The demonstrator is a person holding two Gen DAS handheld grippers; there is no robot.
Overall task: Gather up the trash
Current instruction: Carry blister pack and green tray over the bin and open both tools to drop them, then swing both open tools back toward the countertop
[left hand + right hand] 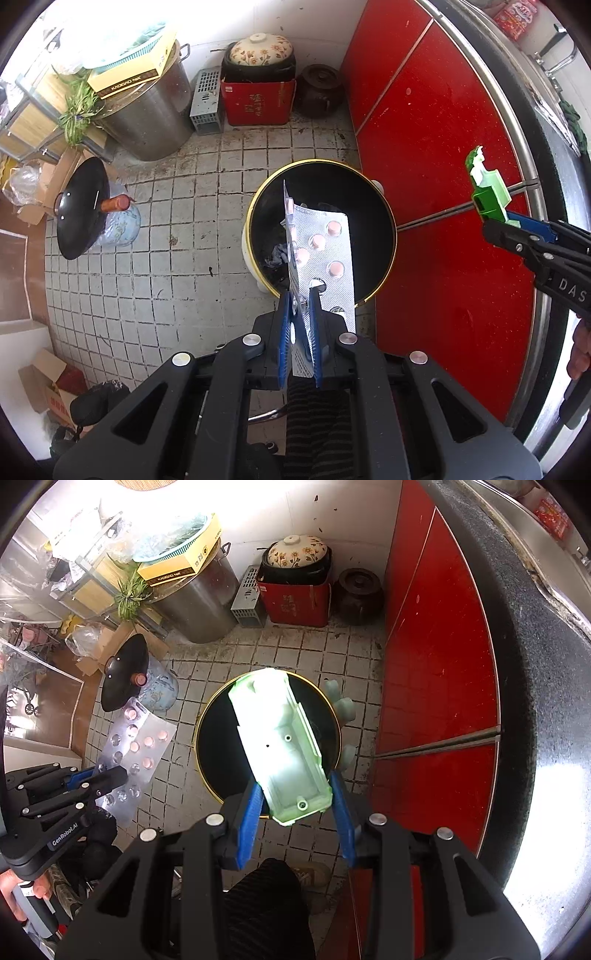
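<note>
My left gripper (pixel 300 295) is shut on a silver blister pack (pixel 321 251) with pink pills and holds it above the round trash bin (pixel 384 218), which has a gold rim and black inside. My right gripper (pixel 295 786) is shut on a pale green plastic toy shell (pixel 280 738) and holds it over the same bin (pixel 207 716). The right gripper (pixel 498 225) with the green toy (pixel 487 188) shows at the right of the left wrist view. The left gripper (pixel 96 775) with the blister pack (pixel 136 753) shows at the left of the right wrist view.
The bin stands on a dirty tiled floor (pixel 166 266) beside a red cabinet (pixel 443 147). At the back are a steel pot (pixel 147 114), a red box (pixel 258 103) with a floral-lidded pot, and a dark jar (pixel 319 90). A black wok lid (pixel 83 206) leans at left.
</note>
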